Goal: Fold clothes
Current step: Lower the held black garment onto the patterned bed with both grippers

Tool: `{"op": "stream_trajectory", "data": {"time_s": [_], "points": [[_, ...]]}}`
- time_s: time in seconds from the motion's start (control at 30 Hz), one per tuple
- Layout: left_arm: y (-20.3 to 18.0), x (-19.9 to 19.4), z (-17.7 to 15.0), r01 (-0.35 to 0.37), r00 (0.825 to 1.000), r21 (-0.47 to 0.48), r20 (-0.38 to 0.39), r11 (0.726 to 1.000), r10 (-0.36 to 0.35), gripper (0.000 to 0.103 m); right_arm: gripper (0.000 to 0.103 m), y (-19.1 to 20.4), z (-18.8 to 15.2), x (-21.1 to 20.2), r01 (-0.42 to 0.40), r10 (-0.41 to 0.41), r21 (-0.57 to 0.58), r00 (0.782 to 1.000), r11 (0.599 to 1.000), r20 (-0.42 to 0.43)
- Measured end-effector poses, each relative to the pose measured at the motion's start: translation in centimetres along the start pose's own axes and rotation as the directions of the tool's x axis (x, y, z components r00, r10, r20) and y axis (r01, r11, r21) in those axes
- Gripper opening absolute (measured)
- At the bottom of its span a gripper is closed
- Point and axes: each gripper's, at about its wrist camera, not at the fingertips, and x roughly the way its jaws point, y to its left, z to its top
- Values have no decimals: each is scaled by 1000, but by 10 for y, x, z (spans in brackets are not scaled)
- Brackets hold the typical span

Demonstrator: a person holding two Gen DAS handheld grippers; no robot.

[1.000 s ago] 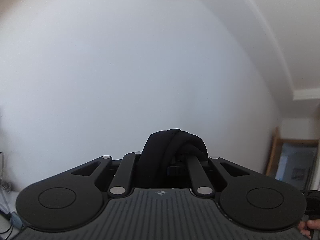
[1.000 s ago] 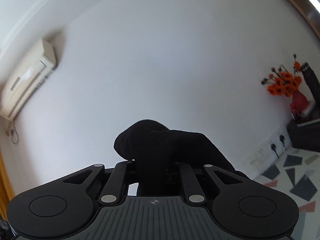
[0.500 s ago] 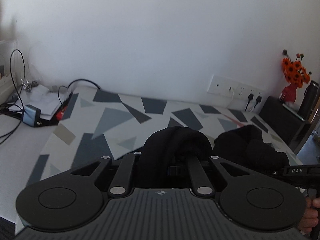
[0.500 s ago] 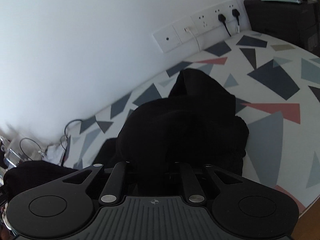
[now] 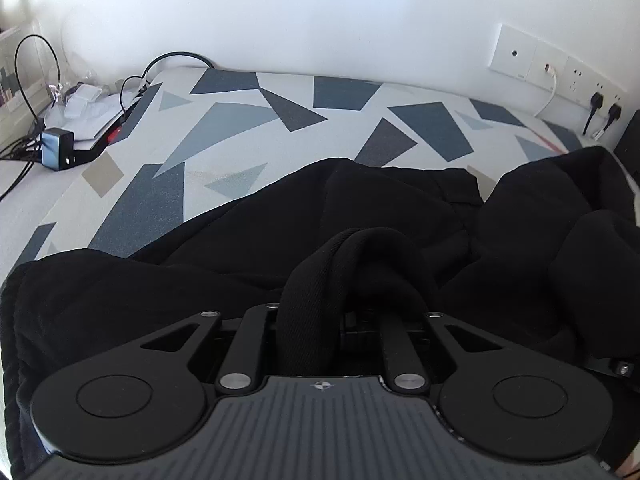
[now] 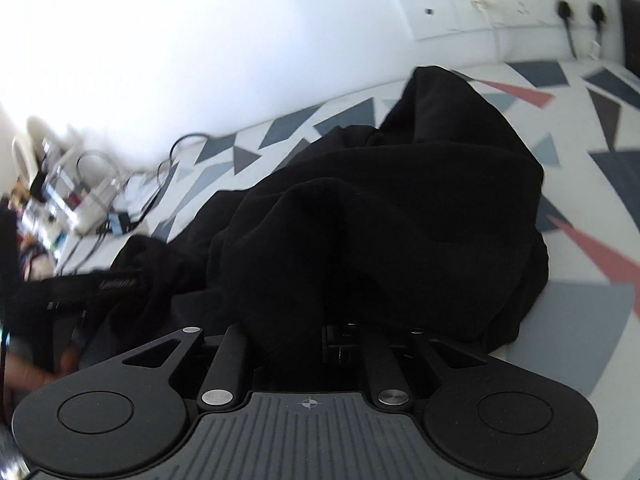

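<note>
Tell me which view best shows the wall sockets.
The right wrist view: the wall sockets run across its top with two black plugs visible. The left wrist view squeezes them into its right edge, smaller.

both grippers' fingertips buried in black garment (image 5: pixel 360 264)

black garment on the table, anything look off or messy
Yes. The garment lies in a crumpled heap on the patterned table, bunched highest at its right end. Both grippers, left and right, pinch rolled-up folds rather than a flat edge.
</note>
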Motion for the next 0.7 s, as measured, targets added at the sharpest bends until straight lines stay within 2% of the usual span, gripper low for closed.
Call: {"op": "stream_trajectory", "data": {"time_s": [0.13,0.37,0.53,0.7], "points": [[-10,6,6,4,1000,11,-16,1000,-4,13,10,-1,7,-1,15,-15,-26,1000,1000,-5],[-37,28,24,109,994,73,-12,991,-108,13,10,-12,9,-13,159,-160,38,987,987,28],[-65,39,36,194,981,143,-28,971,-192,13,10,-32,0,-31,287,-296,156,954,945,41],[-89,46,40,271,963,195,-44,943,-267,13,10,-47,-17,-50,392,-413,270,911,880,23]]}}
